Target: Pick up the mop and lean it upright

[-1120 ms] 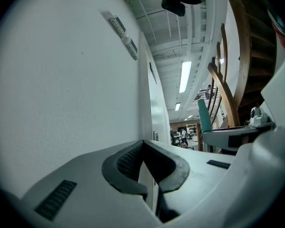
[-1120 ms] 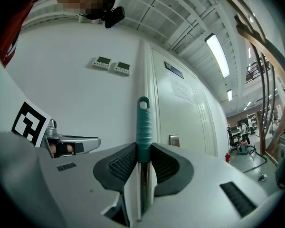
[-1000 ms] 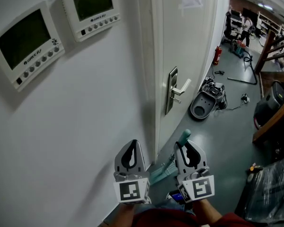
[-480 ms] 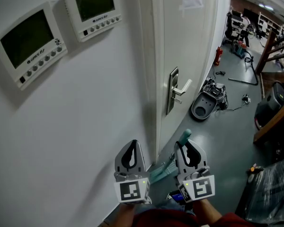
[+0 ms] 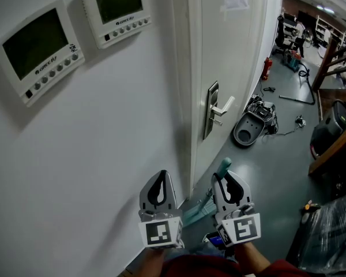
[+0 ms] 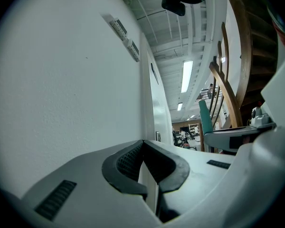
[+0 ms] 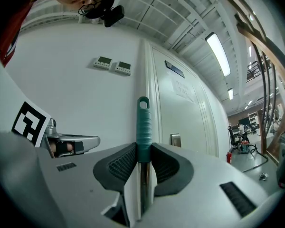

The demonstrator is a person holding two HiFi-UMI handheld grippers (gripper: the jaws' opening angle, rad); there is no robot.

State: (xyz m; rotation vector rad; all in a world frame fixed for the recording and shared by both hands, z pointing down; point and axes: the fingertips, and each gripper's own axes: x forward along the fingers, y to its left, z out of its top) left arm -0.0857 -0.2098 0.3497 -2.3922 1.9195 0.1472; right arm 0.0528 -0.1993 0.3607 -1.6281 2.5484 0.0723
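The mop has a steel shaft and a ribbed teal grip (image 7: 143, 125) with a hanging loop at its top. It stands upright close to the white wall, beside the door frame. My right gripper (image 7: 143, 152) is shut on it, pads pressing just under the teal grip. In the head view the grip's tip (image 5: 224, 166) pokes out past the right gripper (image 5: 228, 180), and a teal part of the mop (image 5: 197, 210) shows low between the grippers. My left gripper (image 5: 161, 178) hangs beside it near the wall, its jaws (image 6: 143, 143) closed together on nothing. The left gripper view catches the teal grip (image 6: 205, 121) at the right.
The white wall (image 5: 104, 154) carries two control panels (image 5: 37, 48) with dark screens. A white door with a lever handle (image 5: 216, 111) stands just right of the mop. Farther off on the grey floor lie a dark device (image 5: 251, 126), cables and a fire extinguisher (image 5: 264, 68). Wooden stair rails (image 5: 334, 56) rise at the right.
Only the head view has drifted slightly. Both grippers and the mop keep their places.
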